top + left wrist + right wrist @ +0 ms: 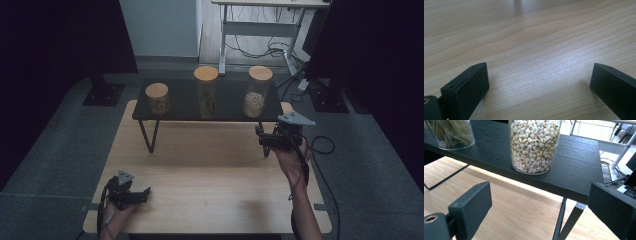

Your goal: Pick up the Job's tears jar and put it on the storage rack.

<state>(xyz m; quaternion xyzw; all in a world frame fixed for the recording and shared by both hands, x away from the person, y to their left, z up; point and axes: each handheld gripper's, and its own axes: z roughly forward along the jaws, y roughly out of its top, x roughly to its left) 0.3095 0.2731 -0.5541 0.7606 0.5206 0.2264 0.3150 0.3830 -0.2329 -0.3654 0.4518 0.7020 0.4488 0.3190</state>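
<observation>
Dim shelf [227, 112], jar [534, 145] top cropped

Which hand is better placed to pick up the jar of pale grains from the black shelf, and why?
Right. The right gripper is open just in front of the jar of pale grains, facing it. The left gripper sits low at the table's near edge.

Lidded bean jar [534, 145], upright on shelf [579, 170]

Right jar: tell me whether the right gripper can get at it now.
Probably yes: the right gripper is open just before the right jar, which stands near the shelf edge with nothing between.
</observation>
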